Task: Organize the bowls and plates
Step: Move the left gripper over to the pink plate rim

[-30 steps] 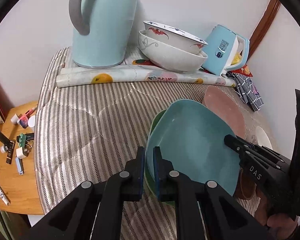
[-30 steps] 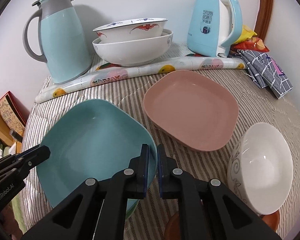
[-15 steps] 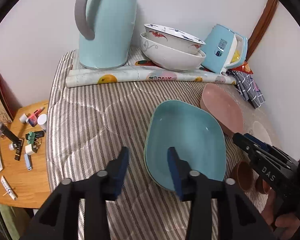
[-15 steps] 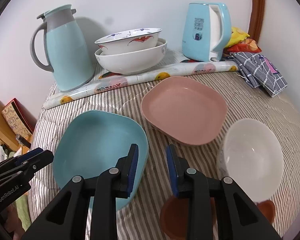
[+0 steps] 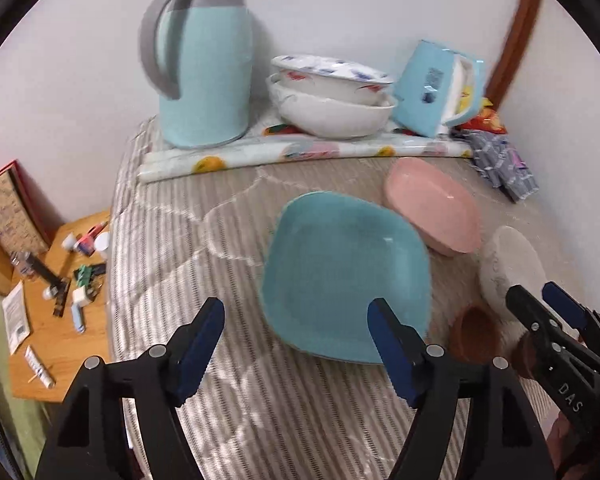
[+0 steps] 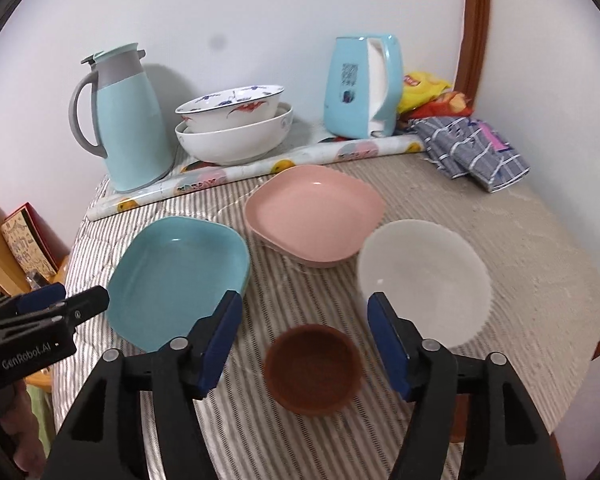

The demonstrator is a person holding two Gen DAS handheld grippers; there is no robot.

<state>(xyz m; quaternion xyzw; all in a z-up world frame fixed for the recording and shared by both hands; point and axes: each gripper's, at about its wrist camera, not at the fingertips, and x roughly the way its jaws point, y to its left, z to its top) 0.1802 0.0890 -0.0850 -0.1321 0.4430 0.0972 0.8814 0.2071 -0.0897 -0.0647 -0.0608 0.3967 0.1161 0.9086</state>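
A teal square plate [image 5: 346, 276] [image 6: 178, 276] lies on the striped cloth, stacked on a green plate whose rim barely shows. A pink square plate [image 6: 314, 214] [image 5: 434, 210] lies beside it to the right. A white bowl [image 6: 422, 280] [image 5: 512, 266] and a small brown bowl [image 6: 312, 368] [image 5: 474, 334] sit nearer the front. My left gripper [image 5: 296, 338] is open and empty, just in front of the teal plate. My right gripper [image 6: 304, 334] is open and empty, above the brown bowl.
At the back stand a teal thermos jug [image 6: 126, 120], two stacked white patterned bowls [image 6: 234, 130], a teal kettle [image 6: 362, 88], a rolled mat [image 6: 256, 170], snack bags and a folded checked cloth [image 6: 470, 152]. A low wooden table with small clutter [image 5: 56, 292] is at the left.
Both grippers let go of the teal plate, opened wide and pulled back. The plate now rests on the green one.
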